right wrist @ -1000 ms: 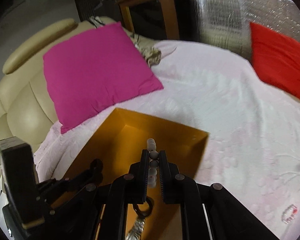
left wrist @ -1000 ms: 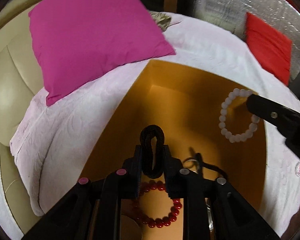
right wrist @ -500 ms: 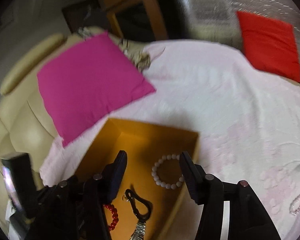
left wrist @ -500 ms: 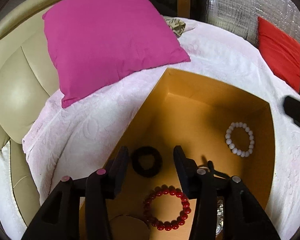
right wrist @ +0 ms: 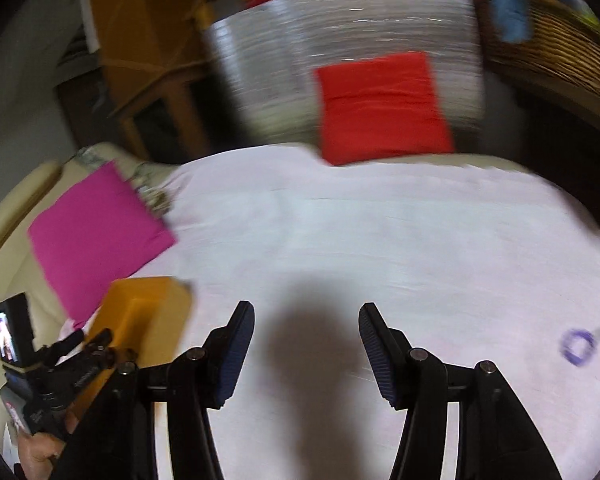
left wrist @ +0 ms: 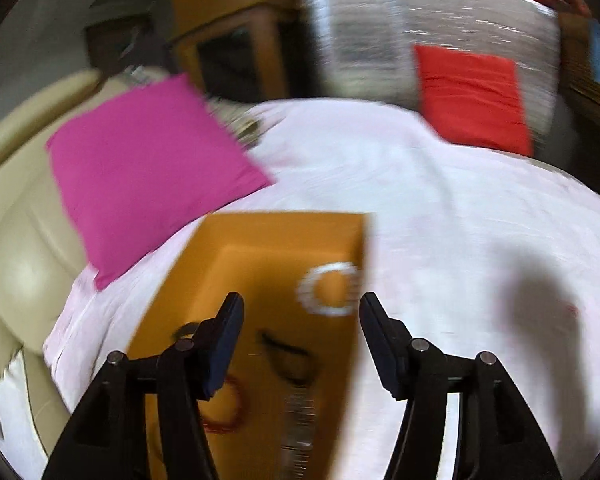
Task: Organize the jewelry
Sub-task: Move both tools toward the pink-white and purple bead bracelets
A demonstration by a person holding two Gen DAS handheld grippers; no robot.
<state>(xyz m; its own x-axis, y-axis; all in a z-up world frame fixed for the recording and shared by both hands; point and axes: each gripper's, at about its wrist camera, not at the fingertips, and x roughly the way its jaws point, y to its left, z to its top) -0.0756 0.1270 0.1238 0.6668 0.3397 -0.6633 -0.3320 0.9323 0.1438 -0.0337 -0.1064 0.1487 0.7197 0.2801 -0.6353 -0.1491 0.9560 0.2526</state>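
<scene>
An open orange box [left wrist: 284,236] sits on the pale pink bedspread [left wrist: 440,216]. In it lie a white bead bracelet [left wrist: 330,289], a red bead bracelet [left wrist: 226,410], a black hair tie [left wrist: 184,330] and a black clip with a metal chain [left wrist: 290,360]. My left gripper [left wrist: 300,322] is open and empty above the box. My right gripper [right wrist: 306,332] is open and empty over the bare bedspread, right of the box [right wrist: 140,312]. A purple ring-shaped piece [right wrist: 578,346] lies on the bedspread at the far right. Both views are motion blurred.
A magenta pillow [left wrist: 140,168] lies left of the box on a cream sofa [left wrist: 16,248]. A red cushion [left wrist: 472,96] leans against a silver wrapped block at the back. The left gripper with its camera [right wrist: 16,336] shows in the right wrist view.
Both grippers opened, dropping the black hair tie and the white bracelet into the box. Both have since lifted away; the right one has swung right over the bedspread.
</scene>
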